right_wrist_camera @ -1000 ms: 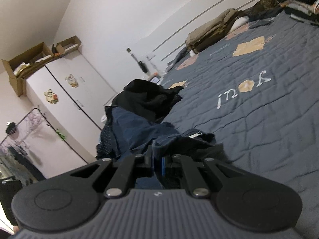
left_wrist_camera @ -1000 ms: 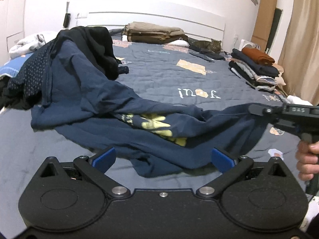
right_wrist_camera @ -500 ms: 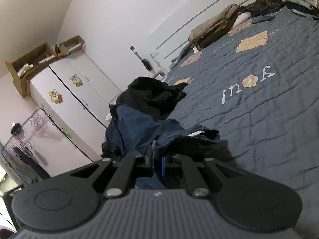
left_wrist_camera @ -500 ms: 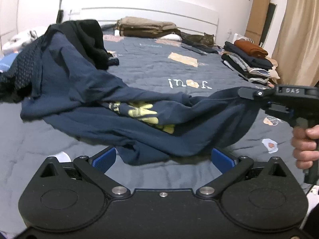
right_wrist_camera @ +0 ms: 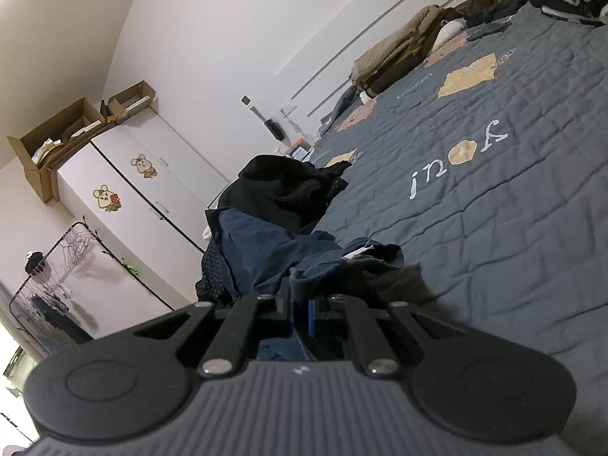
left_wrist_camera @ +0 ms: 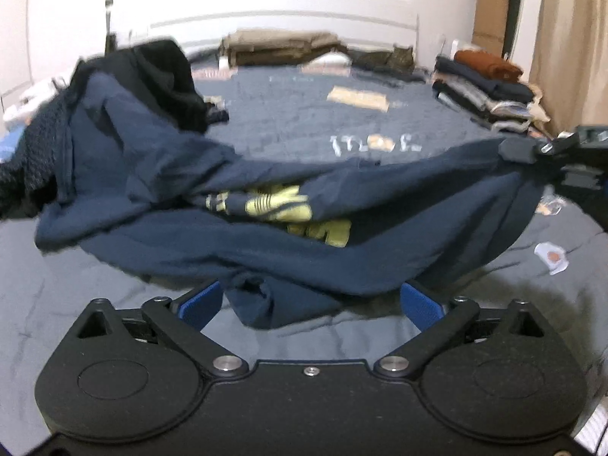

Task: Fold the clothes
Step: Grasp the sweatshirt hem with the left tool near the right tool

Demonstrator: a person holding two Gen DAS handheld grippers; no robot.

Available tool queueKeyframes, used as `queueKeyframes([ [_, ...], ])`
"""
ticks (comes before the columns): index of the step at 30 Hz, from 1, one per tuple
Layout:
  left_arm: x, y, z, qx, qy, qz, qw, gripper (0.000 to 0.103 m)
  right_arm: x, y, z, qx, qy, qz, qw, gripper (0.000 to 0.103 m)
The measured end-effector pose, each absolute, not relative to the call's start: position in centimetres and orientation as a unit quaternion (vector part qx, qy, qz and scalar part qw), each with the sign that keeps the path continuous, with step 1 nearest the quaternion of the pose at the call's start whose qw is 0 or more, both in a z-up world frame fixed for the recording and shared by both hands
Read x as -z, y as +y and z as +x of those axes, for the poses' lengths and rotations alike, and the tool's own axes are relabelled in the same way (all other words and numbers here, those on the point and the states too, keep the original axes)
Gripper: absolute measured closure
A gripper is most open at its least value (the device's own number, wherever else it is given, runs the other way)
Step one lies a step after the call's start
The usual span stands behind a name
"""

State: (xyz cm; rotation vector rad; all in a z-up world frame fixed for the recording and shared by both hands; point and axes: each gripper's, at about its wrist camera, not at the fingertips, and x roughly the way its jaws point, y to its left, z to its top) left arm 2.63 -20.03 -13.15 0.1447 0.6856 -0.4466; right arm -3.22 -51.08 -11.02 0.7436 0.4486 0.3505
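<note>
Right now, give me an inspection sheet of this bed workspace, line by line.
Surface: grey quilted bedspread, rumpled near the camera.
Job's things: navy T-shirt with yellow print, stretched above the bed; folded stack on the far side.
Clutter: dark clothes heap; beige folded pile; a cat by the headboard.
Grippers: left gripper closing, a hanging fold between its pads, not pressed; right gripper shut on the shirt's edge.
Cables: nothing seen.
Surroundings: white wardrobe, cardboard boxes on top, clothes rack.

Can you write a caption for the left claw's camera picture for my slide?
Left claw, closing, nears a navy shirt that the right claw holds up over the bed.
</note>
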Motion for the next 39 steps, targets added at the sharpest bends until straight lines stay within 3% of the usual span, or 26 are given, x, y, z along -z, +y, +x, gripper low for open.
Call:
queueKeyframes([
  [1,13.7,-20.1,3.0,0.213,0.339,0.08,0.913,0.02,11.1,-51.1,-3.2,-0.169,0.217,0.359,0.892,0.097],
  [4,15.1,-20.3,3.9,0.204,0.351,0.099,0.908,0.034,11.1,-51.1,-3.0,-0.174,0.217,0.359,0.891,0.097],
  [8,15.9,-19.9,5.6,0.205,0.356,0.086,0.908,0.044,11.0,-51.1,-2.9,-0.176,0.216,0.358,0.891,0.097],
  [10,16.5,-19.4,6.3,0.194,0.362,0.074,0.909,0.06,11.1,-51.1,-2.9,-0.176,0.218,0.357,0.891,0.097],
  [18,18.3,-20.8,8.3,0.177,0.383,0.079,0.903,0.063,11.3,-51.2,-3.1,-0.185,0.224,0.361,0.886,0.097],
  [21,18.8,-21.2,8.6,0.185,0.383,0.073,0.902,0.088,11.5,-51.6,-3.3,-0.182,0.222,0.369,0.884,0.097],
  [22,18.8,-21.3,8.6,0.186,0.384,0.07,0.902,0.091,11.6,-51.9,-3.4,-0.18,0.22,0.374,0.883,0.097],
  [30,16.4,-22.0,5.7,0.236,0.371,0.067,0.896,0.096,11.6,-54.2,-3.8,-0.158,0.188,0.41,0.878,0.097],
  [39,14.2,-26.4,-3.7,0.366,0.36,0.076,0.854,0.097,10.3,-58.1,-4.4,-0.127,0.154,0.421,0.885,0.097],
])
